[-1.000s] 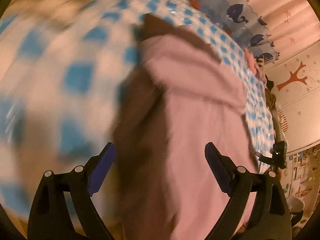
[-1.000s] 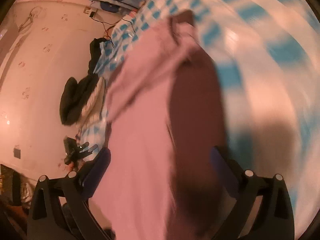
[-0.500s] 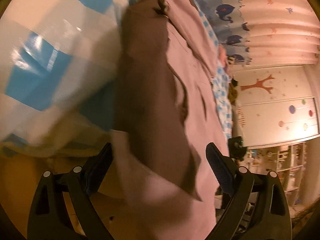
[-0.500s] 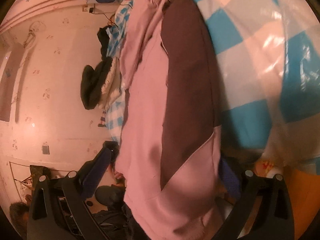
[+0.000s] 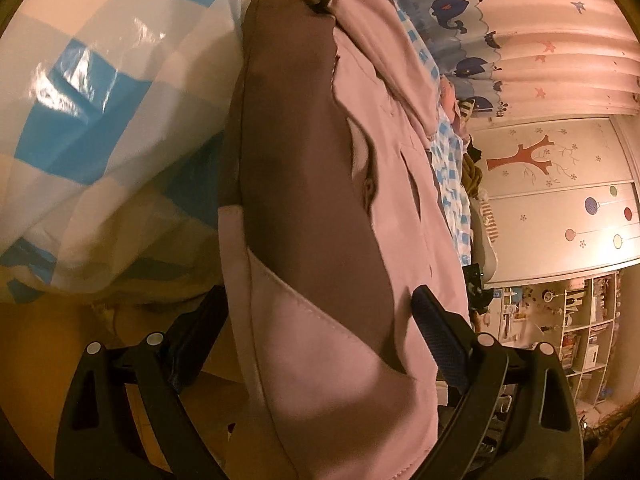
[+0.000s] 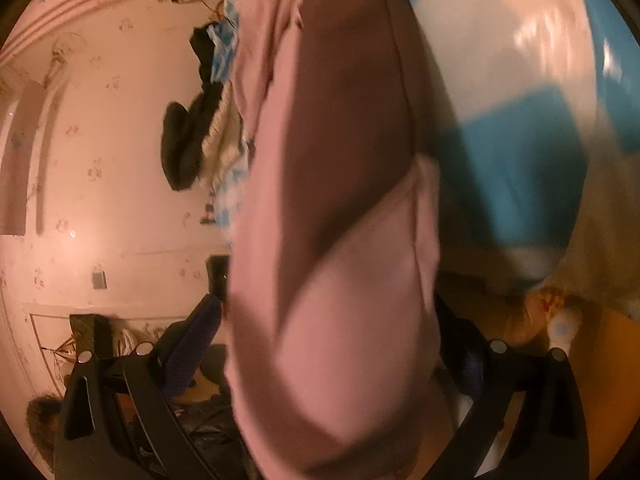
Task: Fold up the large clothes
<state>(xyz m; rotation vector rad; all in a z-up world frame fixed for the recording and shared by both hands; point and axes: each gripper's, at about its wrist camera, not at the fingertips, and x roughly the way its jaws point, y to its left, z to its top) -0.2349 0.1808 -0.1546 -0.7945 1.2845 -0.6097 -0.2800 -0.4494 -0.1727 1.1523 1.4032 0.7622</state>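
Observation:
A large pink and brown garment (image 5: 312, 200) lies lengthwise on a blue and white checked bed cover (image 5: 100, 100), its near hem hanging over the bed's edge. My left gripper (image 5: 320, 340) is open, and the hem's left corner sits between its blue-padded fingers (image 5: 436, 336). In the right wrist view the same garment (image 6: 340, 160) fills the middle, blurred. My right gripper (image 6: 328, 352) is open too, with the hem's right corner between its fingers (image 6: 192, 340). The cloth hides the inner side of each far finger.
A whale-print curtain (image 5: 540, 40), a wardrobe with a painted tree (image 5: 560, 200) and open shelves (image 5: 580, 320) stand beyond the bed. A dark pile of clothes (image 6: 184, 148) lies at the bed's far side by the wall. Orange-brown floor (image 5: 40, 340) shows below the cover (image 6: 520, 100).
Both grippers have dropped from above the bed down to the garment's near hem at the bed's edge. The hem now lies between each pair of open fingers.

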